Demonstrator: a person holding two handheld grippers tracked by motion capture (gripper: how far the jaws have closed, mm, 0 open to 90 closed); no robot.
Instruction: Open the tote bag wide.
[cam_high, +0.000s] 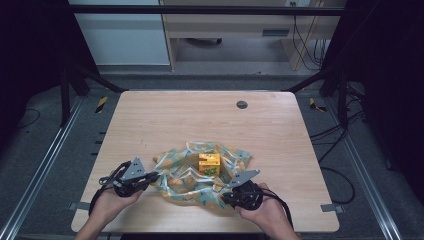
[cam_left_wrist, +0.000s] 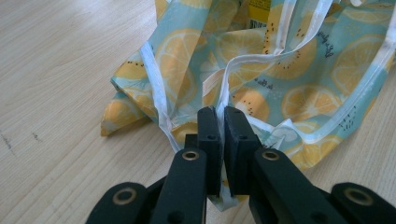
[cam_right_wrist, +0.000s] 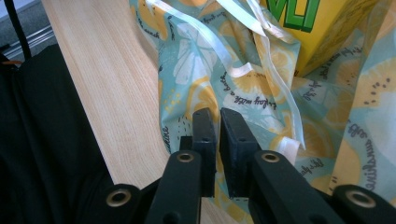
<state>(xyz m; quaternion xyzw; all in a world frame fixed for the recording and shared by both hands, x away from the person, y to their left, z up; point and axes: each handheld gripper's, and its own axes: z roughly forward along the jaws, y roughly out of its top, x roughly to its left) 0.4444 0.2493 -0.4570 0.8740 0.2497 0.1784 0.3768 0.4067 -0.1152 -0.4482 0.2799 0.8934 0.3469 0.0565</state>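
Here, at the near edge of the table (cam_high: 150, 115), we hold a lemon-print bag (cam_high: 187, 182) by both sides — the yellow box (cam_high: 209, 163) sits upright on the fabric, approx. mid-bag and toward its far side; the left gripper (cam_left_wrist: 219, 114) has its jaws pressed together on the bag's white-edged hem at the bag's left corner; the right gripper (cam_right_wrist: 213, 116) is pinched on a fold of the same cloth near the table's front edge, its jaws nearly touching w/ fabric between them. We judge the step in hand to be gripping the bag's rim on either side of the box; next, probably, comes lifting or spreading the rim — both hands moving evenly, so the cloth doesn't slip and the box doesn't topple.
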